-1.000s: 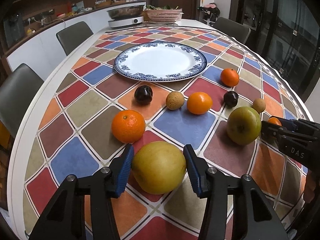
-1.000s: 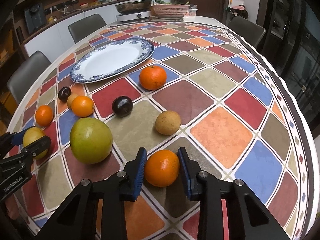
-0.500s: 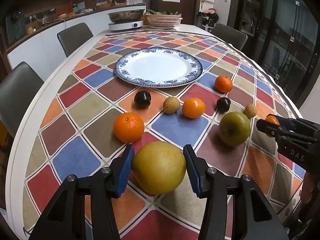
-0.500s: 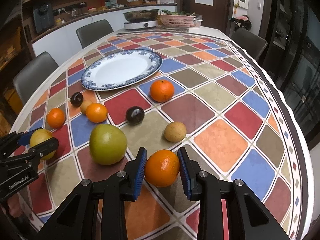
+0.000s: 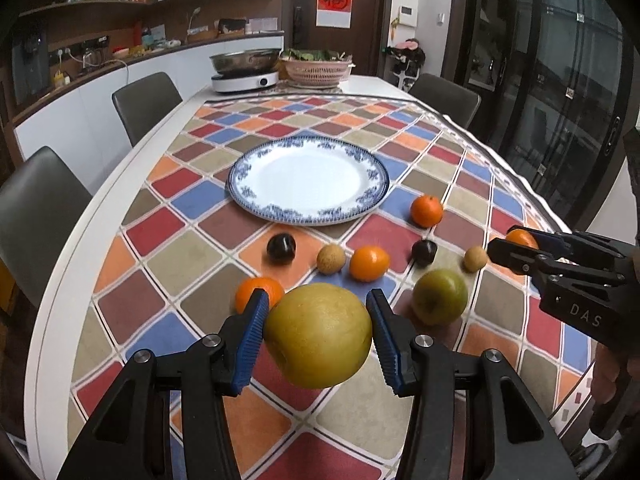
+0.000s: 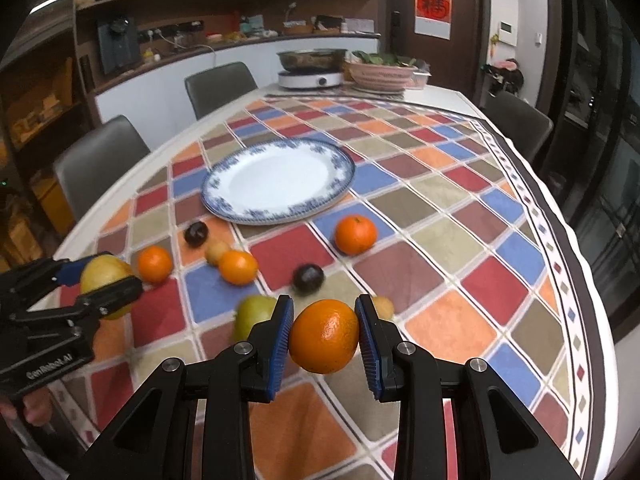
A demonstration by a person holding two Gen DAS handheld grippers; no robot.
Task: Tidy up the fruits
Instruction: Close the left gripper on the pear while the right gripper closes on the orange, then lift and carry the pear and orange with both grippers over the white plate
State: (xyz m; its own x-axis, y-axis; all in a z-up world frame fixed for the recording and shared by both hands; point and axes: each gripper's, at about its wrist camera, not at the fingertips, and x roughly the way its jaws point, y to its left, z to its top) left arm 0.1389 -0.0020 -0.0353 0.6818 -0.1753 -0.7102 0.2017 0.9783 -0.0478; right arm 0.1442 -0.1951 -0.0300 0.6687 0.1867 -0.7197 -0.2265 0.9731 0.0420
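My left gripper (image 5: pixel 316 334) is shut on a large yellow pear (image 5: pixel 318 336) and holds it above the table; it also shows in the right wrist view (image 6: pixel 105 285). My right gripper (image 6: pixel 323 336) is shut on an orange (image 6: pixel 324 336), lifted off the cloth; it also shows in the left wrist view (image 5: pixel 520 238). An empty blue-rimmed white plate (image 5: pixel 308 180) lies further back. On the cloth lie a green apple (image 5: pixel 440 296), three oranges (image 5: pixel 369 263), two dark plums (image 5: pixel 281 246) and two small brown fruits (image 5: pixel 331 258).
The table carries a checkered cloth (image 5: pixel 200 184). A cooker with a metal pot (image 5: pixel 245 70) and a pink basket (image 5: pixel 316 69) stand at the far end. Grey chairs (image 5: pixel 146 100) line the left side, and another chair (image 5: pixel 444 98) stands at the far right.
Both grippers have risen with their fruit: the pear and the orange have left the cloth and the table looks farther away.
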